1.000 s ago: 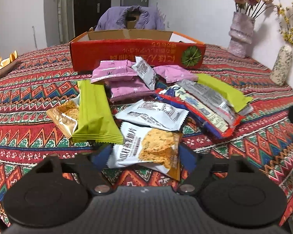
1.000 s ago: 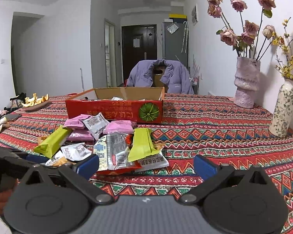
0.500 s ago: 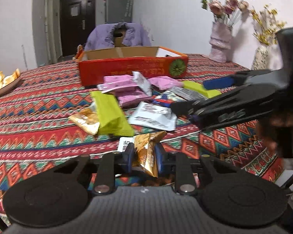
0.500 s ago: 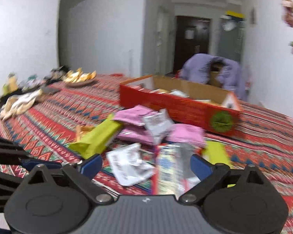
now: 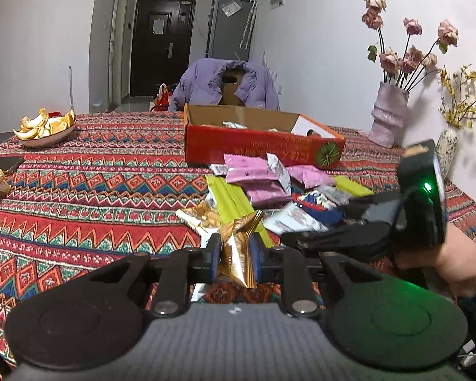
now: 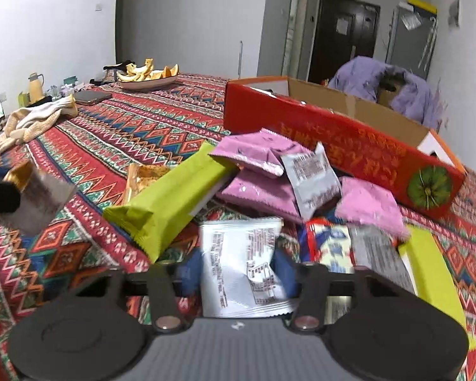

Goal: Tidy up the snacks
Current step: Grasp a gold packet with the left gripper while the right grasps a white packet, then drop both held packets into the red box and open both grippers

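My left gripper (image 5: 236,260) is shut on a gold-and-white snack packet (image 5: 238,254) and holds it off the tablecloth. In the right wrist view that packet (image 6: 38,200) hangs at the far left. My right gripper (image 6: 238,274) is low over the pile. Its jaws are closing on a white snack packet (image 6: 241,263), and both pads touch the packet's edges. From the left wrist, the right gripper (image 5: 317,238) reaches in from the right. Green bars (image 6: 168,203) and pink packets (image 6: 254,152) lie piled in front of the open red box (image 6: 349,155).
A patterned cloth covers the table (image 5: 95,190). A bowl of orange peels (image 5: 44,127), a phone (image 6: 92,96) and a cream cloth (image 6: 35,120) lie at the left. Two flower vases (image 5: 388,120) stand at the right. A chair with a purple jacket (image 5: 225,85) stands behind the box.
The left gripper shut on the gold-and-white packet and lifted it off the table. The right gripper swung left and down over the pile, and its jaws narrowed around the white packet.
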A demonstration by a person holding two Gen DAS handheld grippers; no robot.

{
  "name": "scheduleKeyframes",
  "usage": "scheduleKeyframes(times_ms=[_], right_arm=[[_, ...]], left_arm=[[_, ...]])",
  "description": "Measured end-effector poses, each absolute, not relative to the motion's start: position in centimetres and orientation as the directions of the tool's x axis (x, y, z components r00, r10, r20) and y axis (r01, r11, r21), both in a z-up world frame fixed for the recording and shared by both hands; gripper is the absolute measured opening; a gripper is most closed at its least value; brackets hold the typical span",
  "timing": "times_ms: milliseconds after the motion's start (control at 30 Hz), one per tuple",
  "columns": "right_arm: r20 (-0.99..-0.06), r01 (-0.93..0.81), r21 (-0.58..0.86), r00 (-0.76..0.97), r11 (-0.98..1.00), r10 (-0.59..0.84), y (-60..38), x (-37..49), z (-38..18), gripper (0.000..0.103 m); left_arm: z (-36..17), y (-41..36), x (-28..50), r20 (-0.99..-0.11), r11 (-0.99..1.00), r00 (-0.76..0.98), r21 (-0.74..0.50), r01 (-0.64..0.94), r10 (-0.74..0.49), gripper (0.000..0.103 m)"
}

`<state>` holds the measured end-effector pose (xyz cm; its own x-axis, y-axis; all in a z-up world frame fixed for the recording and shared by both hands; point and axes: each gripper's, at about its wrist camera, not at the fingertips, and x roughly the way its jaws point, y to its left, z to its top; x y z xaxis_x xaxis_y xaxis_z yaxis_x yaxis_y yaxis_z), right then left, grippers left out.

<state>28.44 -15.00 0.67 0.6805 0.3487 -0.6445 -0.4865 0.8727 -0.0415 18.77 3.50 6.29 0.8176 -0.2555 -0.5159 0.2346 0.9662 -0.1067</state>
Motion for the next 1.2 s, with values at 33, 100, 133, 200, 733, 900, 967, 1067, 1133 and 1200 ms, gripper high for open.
scheduleKeyframes(times_ms=[33,100,133,200,733,900,967,1067,1133,1200], right_arm=[[-0.648,-0.486,-0.045,0.679,0.873,0.345,-15.1,27.9,0.8,0.042],[-0.644,-0.485,-0.040,0.681,0.873,0.349,-15.5,26.6,1.0,0.038],[-0.639,-0.481,-0.036,0.685,0.876,0.350,-15.8,25.8,1.2,0.038],[-0.624,-0.469,-0.023,0.697,0.883,0.354,-16.3,24.3,1.7,0.038],[-0.509,-0.379,0.079,0.780,0.922,0.365,-21.8,21.1,5.2,0.038],[-0.451,-0.403,0.070,0.803,0.913,0.389,-22.8,23.9,8.1,0.038],[-0.428,-0.405,0.048,0.817,0.913,0.385,-23.3,26.2,9.8,0.038],[-0.411,-0.404,0.043,0.827,0.914,0.385,-24.1,30.7,11.7,0.038],[-0.419,-0.400,0.057,0.822,0.915,0.386,-24.7,34.9,12.6,0.038],[-0.440,-0.390,0.073,0.814,0.918,0.380,-25.0,39.0,13.0,0.038]], left_arm=[[6.4,3.4,18.8,-0.514,0.966,0.819,-0.103,0.235,-0.254,0.020],[6.5,3.1,18.7,-0.509,0.966,0.822,-0.099,0.238,-0.255,0.020],[6.7,2.9,18.7,-0.507,0.965,0.822,-0.100,0.242,-0.259,0.020],[6.9,2.6,18.6,-0.504,0.962,0.821,-0.103,0.252,-0.269,0.020],[8.9,-0.5,19.8,-0.469,0.945,0.826,-0.067,0.321,-0.313,0.020],[11.9,0.2,25.3,-0.415,0.943,0.851,-0.061,0.328,-0.323,0.020],[13.2,0.2,28.5,-0.393,0.942,0.860,-0.054,0.331,-0.325,0.020],[14.4,0.2,34.3,-0.391,0.948,0.867,-0.051,0.315,-0.310,0.020],[14.6,0.1,38.2,-0.410,0.948,0.858,-0.063,0.313,-0.310,0.020],[14.2,-0.2,42.6,-0.446,0.950,0.842,-0.076,0.302,-0.304,0.020]])
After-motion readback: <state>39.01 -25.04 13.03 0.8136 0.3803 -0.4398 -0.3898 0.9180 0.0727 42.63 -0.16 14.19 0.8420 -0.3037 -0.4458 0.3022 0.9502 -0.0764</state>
